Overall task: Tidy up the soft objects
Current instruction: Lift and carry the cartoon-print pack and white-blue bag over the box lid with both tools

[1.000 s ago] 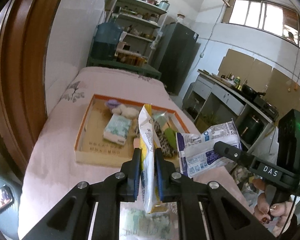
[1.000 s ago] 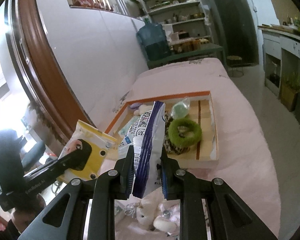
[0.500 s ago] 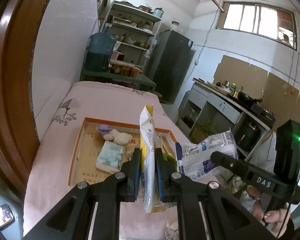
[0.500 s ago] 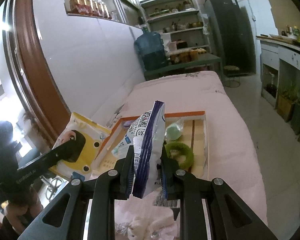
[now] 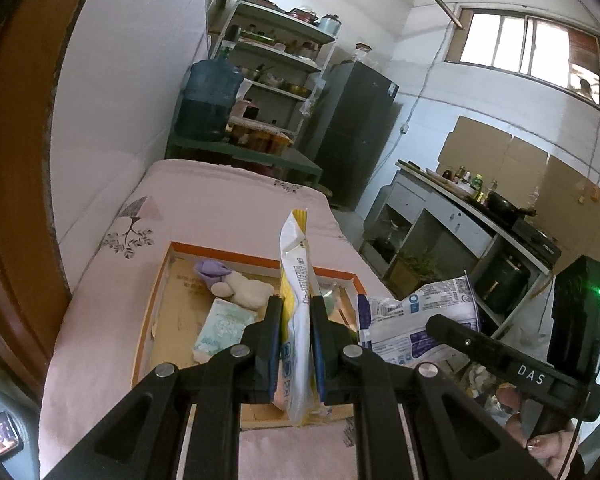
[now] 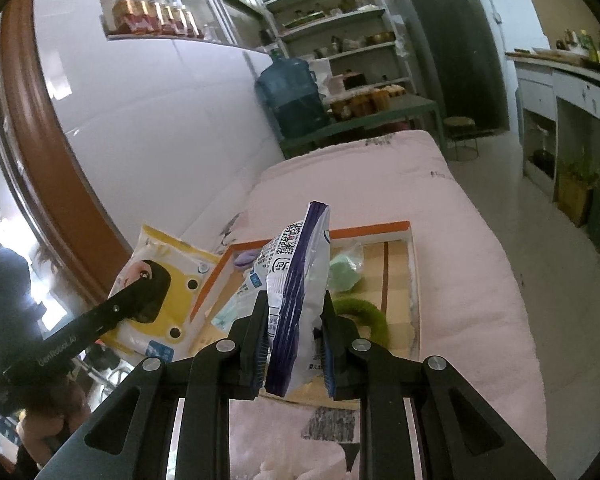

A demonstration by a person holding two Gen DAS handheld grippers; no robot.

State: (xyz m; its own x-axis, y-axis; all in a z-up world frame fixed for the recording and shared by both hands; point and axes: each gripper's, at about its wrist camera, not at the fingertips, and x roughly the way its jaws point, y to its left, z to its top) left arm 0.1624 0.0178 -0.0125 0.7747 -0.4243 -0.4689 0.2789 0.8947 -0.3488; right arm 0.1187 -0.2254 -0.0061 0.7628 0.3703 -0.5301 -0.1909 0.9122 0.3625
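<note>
My left gripper (image 5: 295, 306) is shut on a yellow and white soft pack (image 5: 296, 280), held edge-on above the near side of the orange-rimmed cardboard tray (image 5: 260, 249). The same yellow pack (image 6: 160, 292) shows flat at the left of the right wrist view. My right gripper (image 6: 294, 304) is shut on a white and purple pack (image 6: 296, 264); the left wrist view shows that pack (image 5: 416, 316) to the right of the tray. In the tray lie a tissue packet (image 5: 224, 326), a cream plush (image 5: 244, 290), a purple soft item (image 5: 212, 270), a green ring (image 6: 364, 316) and a pale green bagged item (image 6: 346, 272).
The tray sits on a pink-covered table (image 5: 204, 208) along a white wall (image 5: 112, 128). A water jug (image 5: 210, 100), shelves (image 5: 284, 64) and a dark fridge (image 5: 356, 132) stand behind. A counter (image 5: 460, 208) runs on the right. A hand (image 5: 540, 436) grips the right tool.
Both grippers have drawn back and slightly up from the tray with their packs still held. The tray now looks farther and lower in both views.
</note>
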